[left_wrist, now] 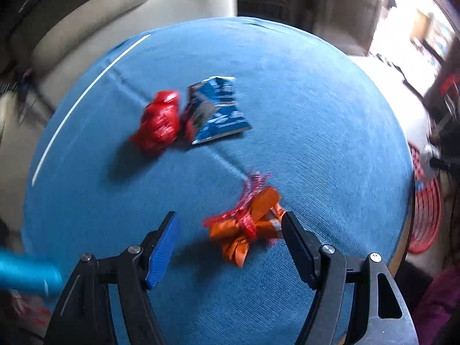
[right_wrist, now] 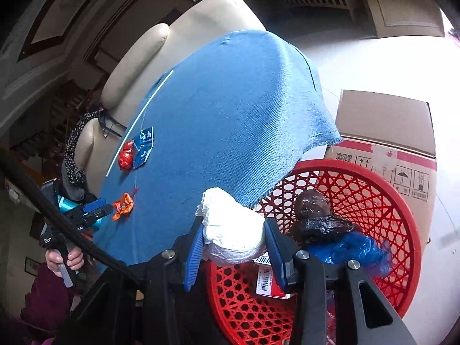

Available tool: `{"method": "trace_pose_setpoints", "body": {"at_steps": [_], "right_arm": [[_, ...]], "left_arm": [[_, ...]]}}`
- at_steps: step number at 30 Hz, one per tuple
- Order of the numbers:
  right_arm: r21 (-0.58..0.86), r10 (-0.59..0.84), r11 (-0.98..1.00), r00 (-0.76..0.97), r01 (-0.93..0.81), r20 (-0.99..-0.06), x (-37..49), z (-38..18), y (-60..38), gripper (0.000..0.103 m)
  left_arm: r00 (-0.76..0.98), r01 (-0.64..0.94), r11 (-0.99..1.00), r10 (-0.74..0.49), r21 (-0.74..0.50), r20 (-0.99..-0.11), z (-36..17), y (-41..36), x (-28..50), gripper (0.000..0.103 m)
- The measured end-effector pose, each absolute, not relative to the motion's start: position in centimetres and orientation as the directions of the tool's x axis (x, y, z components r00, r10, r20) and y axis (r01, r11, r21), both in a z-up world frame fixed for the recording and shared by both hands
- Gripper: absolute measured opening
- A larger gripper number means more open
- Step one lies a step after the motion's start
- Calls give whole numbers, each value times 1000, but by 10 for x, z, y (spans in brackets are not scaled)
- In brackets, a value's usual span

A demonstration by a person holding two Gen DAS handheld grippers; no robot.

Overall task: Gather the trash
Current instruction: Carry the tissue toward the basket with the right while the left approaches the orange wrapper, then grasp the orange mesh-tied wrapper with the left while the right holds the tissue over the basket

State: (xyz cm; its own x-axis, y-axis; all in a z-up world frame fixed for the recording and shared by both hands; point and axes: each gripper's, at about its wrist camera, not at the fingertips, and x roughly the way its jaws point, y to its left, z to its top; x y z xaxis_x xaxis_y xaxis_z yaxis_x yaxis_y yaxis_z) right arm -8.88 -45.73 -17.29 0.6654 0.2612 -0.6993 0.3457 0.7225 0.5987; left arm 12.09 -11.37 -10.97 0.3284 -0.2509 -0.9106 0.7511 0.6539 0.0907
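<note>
From the left wrist we see our left gripper (left_wrist: 230,247) with jaws apart, above the blue tablecloth (left_wrist: 302,109); an orange wrapper (left_wrist: 247,227) lies between them, touching neither clearly. Farther left sit a red wrapper (left_wrist: 158,122) and a blue packet (left_wrist: 218,109).

From the right wrist, our right gripper (right_wrist: 233,244) clamps a white plastic wad (right_wrist: 230,230) over the red basket (right_wrist: 373,189).

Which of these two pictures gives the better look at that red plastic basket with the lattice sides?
The right wrist view: the red plastic lattice basket fills the lower right, with trash inside, beside the blue-clothed table. The left wrist view shows only a blurred sliver of it at the right edge, past the table.
</note>
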Motion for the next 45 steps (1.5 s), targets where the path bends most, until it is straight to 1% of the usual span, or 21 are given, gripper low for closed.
{"method": "trace_pose_setpoints", "body": {"at_steps": [6, 10, 21, 25, 31, 33, 35, 36, 39, 45], "right_arm": [[594, 243, 720, 671, 360, -701, -88, -167, -445, 44], [575, 213, 726, 672, 377, -709, -85, -158, -435, 44], [534, 147, 753, 692, 386, -707, -93, -137, -410, 44], [532, 141, 754, 695, 385, -705, -97, -133, -403, 44], [523, 142, 773, 706, 358, -694, -101, -124, -387, 44], [520, 139, 778, 711, 353, -690, -103, -121, -385, 44], [523, 137, 777, 716, 351, -684, -106, -119, -385, 44], [526, 137, 774, 718, 352, -683, -108, -120, -385, 44], [535, 135, 763, 720, 364, -681, -112, -123, -390, 44], [552, 137, 741, 719, 382, -681, -113, -127, -401, 44]], "left_arm": [[306, 840, 526, -252, 135, -918, -116, -127, 116, 73], [287, 865, 486, -284, 121, -915, -121, -123, 114, 73], [253, 882, 463, -315, 85, -915, -140, -109, 110, 73], [258, 880, 466, -309, 91, -915, -148, -106, 99, 73], [271, 863, 499, -326, 79, -906, -147, -104, 88, 73], [268, 861, 503, -332, 71, -904, -146, -104, 82, 72], [256, 861, 506, -336, 55, -906, -146, -105, 76, 63], [254, 858, 511, -339, 50, -906, -146, -106, 74, 62], [238, 850, 526, -343, 24, -909, -145, -109, 69, 61], [252, 828, 560, -343, 18, -905, -144, -118, 67, 61]]}}
